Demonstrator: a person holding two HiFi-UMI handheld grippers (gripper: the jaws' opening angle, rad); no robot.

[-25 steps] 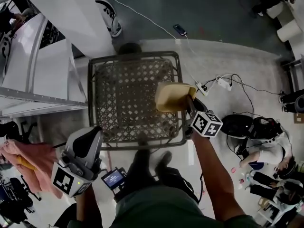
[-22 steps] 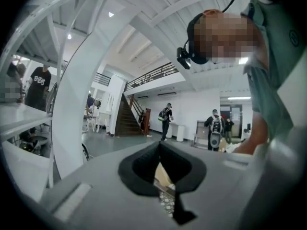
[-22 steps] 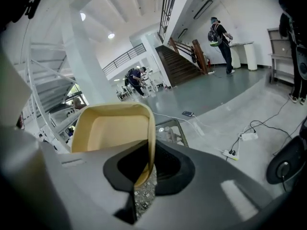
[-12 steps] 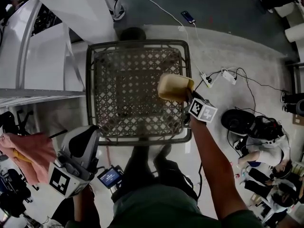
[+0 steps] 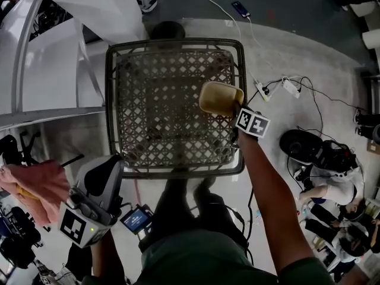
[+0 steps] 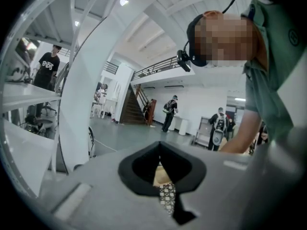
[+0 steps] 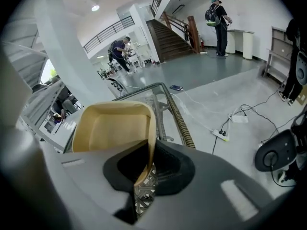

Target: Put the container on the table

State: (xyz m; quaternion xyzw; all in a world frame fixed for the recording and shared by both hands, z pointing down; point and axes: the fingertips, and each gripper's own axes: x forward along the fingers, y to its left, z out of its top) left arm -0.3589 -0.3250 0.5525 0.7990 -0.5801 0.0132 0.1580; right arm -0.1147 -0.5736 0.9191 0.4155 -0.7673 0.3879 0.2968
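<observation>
A tan open-topped container point(image 5: 219, 98) hangs over the right rim of the metal mesh table point(image 5: 172, 105). My right gripper point(image 5: 234, 108), with its marker cube point(image 5: 253, 124), is shut on the container's near wall. In the right gripper view that wall point(image 7: 146, 143) is pinched between the dark pads of the right gripper point(image 7: 144, 169), and the container's hollow point(image 7: 112, 126) faces up. My left gripper point(image 5: 107, 168) hangs low at the table's near left corner, off the table. In the left gripper view its jaws point(image 6: 160, 176) look shut with nothing held; a sliver of mesh shows beyond.
White shelving point(image 5: 53, 70) stands left of the table. A power strip with cables point(image 5: 279, 88) and a phone point(image 5: 241, 9) lie on the floor at right. A person point(image 5: 332, 183) sits at the far right. A pink cloth point(image 5: 32, 186) hangs at lower left.
My right gripper has sunk with the container toward the table's right rim. The left gripper has dropped a little at the near left corner.
</observation>
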